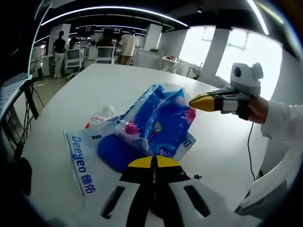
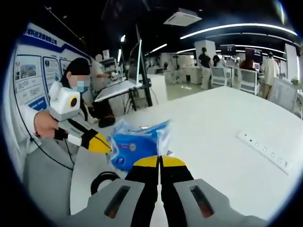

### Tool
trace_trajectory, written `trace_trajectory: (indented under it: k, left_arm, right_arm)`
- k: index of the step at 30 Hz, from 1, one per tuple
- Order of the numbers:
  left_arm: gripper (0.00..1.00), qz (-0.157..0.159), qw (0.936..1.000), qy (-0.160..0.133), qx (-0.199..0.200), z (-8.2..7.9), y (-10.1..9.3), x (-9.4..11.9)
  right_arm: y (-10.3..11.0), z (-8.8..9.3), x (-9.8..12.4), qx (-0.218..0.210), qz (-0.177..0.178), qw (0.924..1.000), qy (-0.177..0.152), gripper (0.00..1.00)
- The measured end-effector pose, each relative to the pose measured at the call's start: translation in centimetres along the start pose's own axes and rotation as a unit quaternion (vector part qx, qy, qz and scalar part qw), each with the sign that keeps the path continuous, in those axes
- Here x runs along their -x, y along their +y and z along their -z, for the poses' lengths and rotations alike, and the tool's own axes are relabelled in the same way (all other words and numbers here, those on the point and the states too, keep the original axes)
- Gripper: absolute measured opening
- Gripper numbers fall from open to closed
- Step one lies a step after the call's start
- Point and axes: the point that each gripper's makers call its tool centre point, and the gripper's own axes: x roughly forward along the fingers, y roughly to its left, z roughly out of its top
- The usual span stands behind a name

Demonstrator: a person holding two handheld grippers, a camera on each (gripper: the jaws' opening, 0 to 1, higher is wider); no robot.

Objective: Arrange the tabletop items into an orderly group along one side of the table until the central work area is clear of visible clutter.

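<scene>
Blue plastic packages (image 1: pixel 161 118) lie in a heap on the white bench (image 1: pixel 104 85), with a small bottle (image 1: pixel 102 115) beside them. Left gripper (image 1: pixel 154 161) is clenched just before the heap. Right gripper (image 2: pixel 159 161) is clenched too, its yellow tips near the packages.

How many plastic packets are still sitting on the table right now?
2, possibly more hidden: a blue printed packet in the middle beside the right gripper, and a white Deegeo packet partly under it, near the left gripper.
</scene>
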Motion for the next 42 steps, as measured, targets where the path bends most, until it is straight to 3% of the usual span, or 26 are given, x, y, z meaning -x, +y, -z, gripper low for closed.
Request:
trace_trajectory:
  k: [7,22,33,42]
  left_arm:
    - [0.00,0.000,1.0000,-0.007,0.003,-0.4,-0.1,0.2]
    - [0.00,0.022,0.9993,-0.026,-0.019,-3.9,-1.5,0.0]
    - [0.00,0.063,0.9957,-0.027,-0.062,-6.9,-4.5,-1.6]
    - [0.00,0.110,0.9888,-0.033,-0.095,-9.8,-8.2,-3.7]
  right_arm:
    - [0.2,-0.6,0.4,-0.011,-0.006,0.9999,-0.012,0.00]
    - [-1.0,-2.2,3.2,-0.024,0.026,0.9983,-0.047,0.00]
    - [-3.0,-3.0,7.4,-0.037,0.079,0.9930,-0.080,0.00]
    - [-5.0,-2.3,11.9,-0.050,0.133,0.9851,-0.097,0.00]
